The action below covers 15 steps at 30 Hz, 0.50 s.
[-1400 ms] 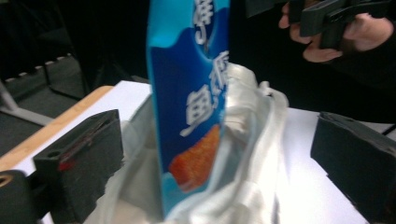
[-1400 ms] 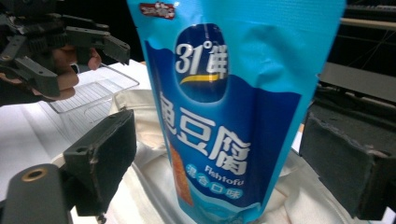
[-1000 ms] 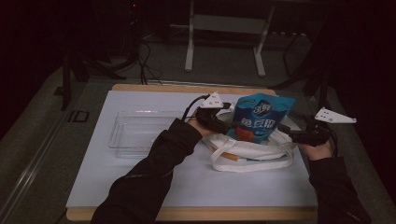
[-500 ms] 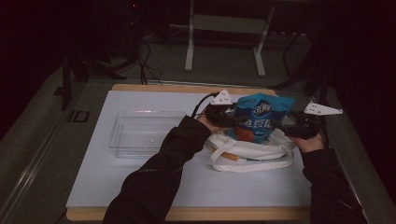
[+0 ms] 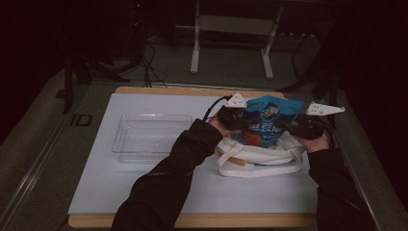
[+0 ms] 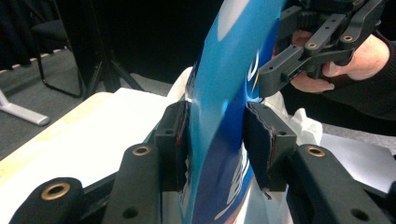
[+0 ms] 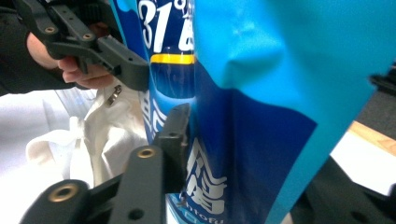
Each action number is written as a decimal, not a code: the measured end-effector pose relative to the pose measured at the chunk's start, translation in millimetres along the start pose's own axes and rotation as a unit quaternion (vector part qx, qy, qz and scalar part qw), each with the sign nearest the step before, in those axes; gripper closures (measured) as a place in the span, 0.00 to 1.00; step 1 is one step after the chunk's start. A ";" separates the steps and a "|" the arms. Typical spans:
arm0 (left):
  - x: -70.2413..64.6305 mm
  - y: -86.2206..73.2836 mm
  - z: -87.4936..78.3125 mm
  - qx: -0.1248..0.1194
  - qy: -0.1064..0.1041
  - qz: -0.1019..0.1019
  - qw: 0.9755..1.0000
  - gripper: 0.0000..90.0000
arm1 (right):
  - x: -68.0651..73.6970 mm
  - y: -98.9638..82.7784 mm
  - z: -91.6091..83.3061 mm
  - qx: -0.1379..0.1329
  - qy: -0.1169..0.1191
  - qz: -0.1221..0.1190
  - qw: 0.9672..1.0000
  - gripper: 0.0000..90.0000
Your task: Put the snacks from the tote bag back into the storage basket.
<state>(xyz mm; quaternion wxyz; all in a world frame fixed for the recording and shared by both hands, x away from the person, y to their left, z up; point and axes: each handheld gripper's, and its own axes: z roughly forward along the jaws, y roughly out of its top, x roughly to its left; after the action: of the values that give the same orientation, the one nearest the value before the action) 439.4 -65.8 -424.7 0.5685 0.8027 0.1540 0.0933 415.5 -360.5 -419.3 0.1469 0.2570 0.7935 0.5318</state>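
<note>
Closing in from both sides, I've got the blue snack bag (image 5: 269, 126) standing upright over the white tote bag (image 5: 260, 156) at the right of the surface (image 5: 159, 190). My left gripper (image 5: 234, 118) has just been closing and now pinches the bag's left edge, pads pressed into the film as its own view shows. My right gripper (image 5: 294, 126) has just been closing too; one pad touches the bag's right edge, the other is hidden, so a firm pinch I can't confirm. The bag looks light, crinkly and slippery, puffed with air, so I'd hold the flat side seams, not the belly. Clear tray (image 5: 151, 137) waits at left.
</note>
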 end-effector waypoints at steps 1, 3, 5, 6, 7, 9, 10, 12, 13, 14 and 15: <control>0.1 0.5 0.4 0.003 0.000 0.002 1.000 0.70 | -0.3 -0.2 0.3 0.000 0.002 0.002 1.000 0.71; 0.6 0.9 0.7 0.004 -0.001 0.001 1.000 0.72 | -1.0 -0.3 0.9 0.001 0.005 0.004 1.000 0.74; 1.8 1.2 1.3 0.005 -0.001 -0.001 1.000 0.76 | -1.5 -0.1 1.2 0.002 0.006 0.007 1.000 0.75; 2.0 1.0 1.8 0.005 -0.003 0.000 1.000 0.78 | -2.0 -0.1 1.4 0.002 0.008 0.008 1.000 0.77; 2.5 0.9 2.2 0.006 -0.004 -0.001 1.000 0.80 | -2.2 0.2 1.6 0.003 0.009 0.008 1.000 0.78; 4.1 0.9 2.8 0.006 -0.009 -0.007 1.000 0.83 | -1.9 0.9 1.9 0.006 0.008 0.007 1.000 0.79; 5.1 0.7 2.9 0.007 -0.011 -0.008 1.000 0.84 | -1.8 1.1 2.0 0.006 0.008 0.006 1.000 0.80; 5.7 1.1 3.8 0.008 -0.013 -0.008 1.000 0.86 | -1.6 1.4 2.2 0.008 0.009 0.007 1.000 0.83; 5.6 1.4 4.2 0.009 -0.012 -0.006 1.000 0.86 | -1.4 1.6 2.4 0.009 0.009 0.006 1.000 0.84; 5.3 1.9 4.7 0.010 -0.011 -0.004 1.000 0.87 | -1.3 1.7 2.5 0.010 0.008 0.006 1.000 0.85; 5.2 2.2 4.9 0.011 -0.010 -0.003 1.000 0.87 | -1.4 1.8 2.8 0.010 0.008 0.006 1.000 0.86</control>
<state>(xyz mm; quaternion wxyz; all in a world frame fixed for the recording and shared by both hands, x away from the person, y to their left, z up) 446.2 -69.1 -424.4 0.5613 0.8094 0.1522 0.0816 418.5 -358.6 -418.8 0.1344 0.2590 0.7985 0.5265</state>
